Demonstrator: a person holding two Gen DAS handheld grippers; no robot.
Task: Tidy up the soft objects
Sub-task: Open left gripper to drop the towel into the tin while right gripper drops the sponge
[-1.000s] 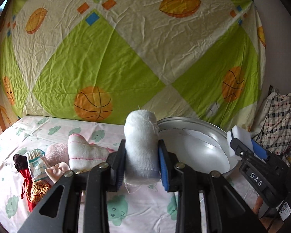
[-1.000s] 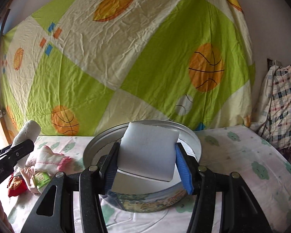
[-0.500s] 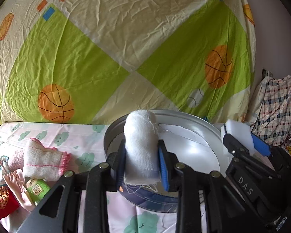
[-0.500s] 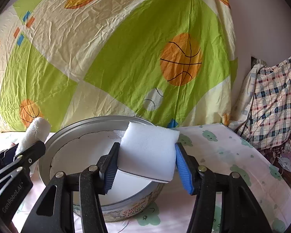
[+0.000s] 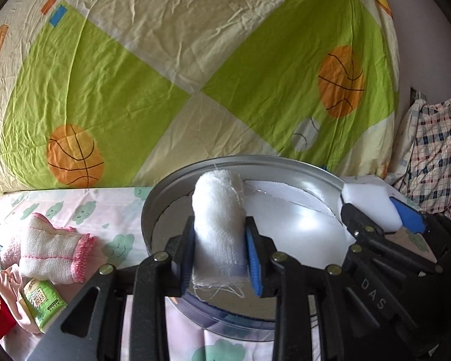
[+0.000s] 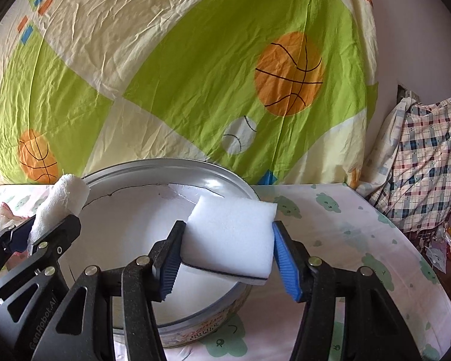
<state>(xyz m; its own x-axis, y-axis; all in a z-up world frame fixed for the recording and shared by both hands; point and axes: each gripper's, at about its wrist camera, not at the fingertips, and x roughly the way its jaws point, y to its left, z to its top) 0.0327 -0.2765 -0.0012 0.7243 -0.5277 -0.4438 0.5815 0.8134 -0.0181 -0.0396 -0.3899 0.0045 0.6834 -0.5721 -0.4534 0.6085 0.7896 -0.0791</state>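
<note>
The left gripper (image 5: pixel 219 255) pinched a rolled white cloth (image 5: pixel 218 222) upright over the near rim of the round metal tin (image 5: pixel 171 186). The right gripper (image 6: pixel 227 258), its jaws having just been opening, had a white sponge (image 6: pixel 228 234) between them above the tin's right edge; the left pad touched it, the right pad barely. A pink-edged cloth (image 5: pixel 52 252) lay left of the tin.
</note>
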